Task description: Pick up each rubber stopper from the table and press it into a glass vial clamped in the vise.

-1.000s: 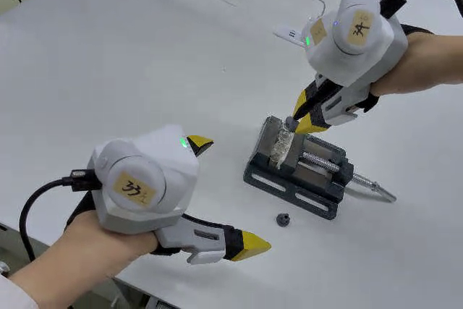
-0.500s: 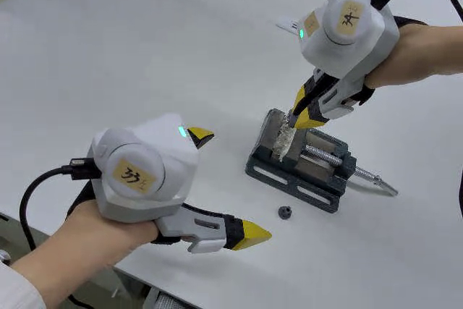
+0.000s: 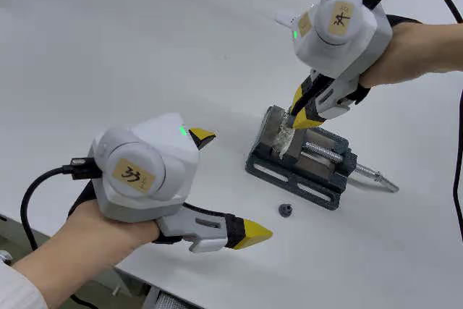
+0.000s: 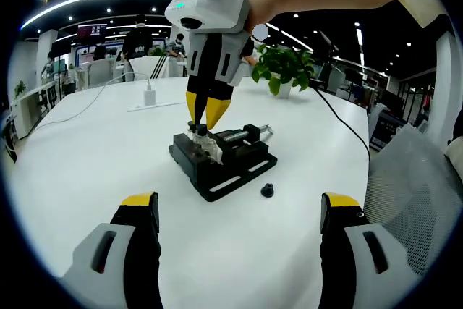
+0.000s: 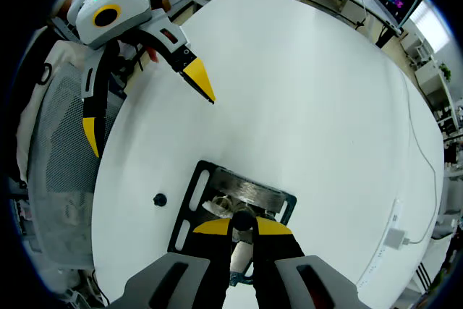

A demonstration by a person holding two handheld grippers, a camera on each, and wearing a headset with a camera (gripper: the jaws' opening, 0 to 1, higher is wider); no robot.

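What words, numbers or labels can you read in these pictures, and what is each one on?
"33", then an unclear mark: handwritten on the left sticker, on the left gripper.
"34", turned sideways: handwritten on the right sticker, on the right gripper.
The small side sticker beside it: too blurred to read.

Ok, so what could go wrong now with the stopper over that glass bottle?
The right gripper pinches the held stopper right over the glass vial in the vise; pushing crooked might crack the glass or pop the stopper sideways.
The loose stopper lies in front of the vise, near the open left gripper; a bump could send it rolling away.
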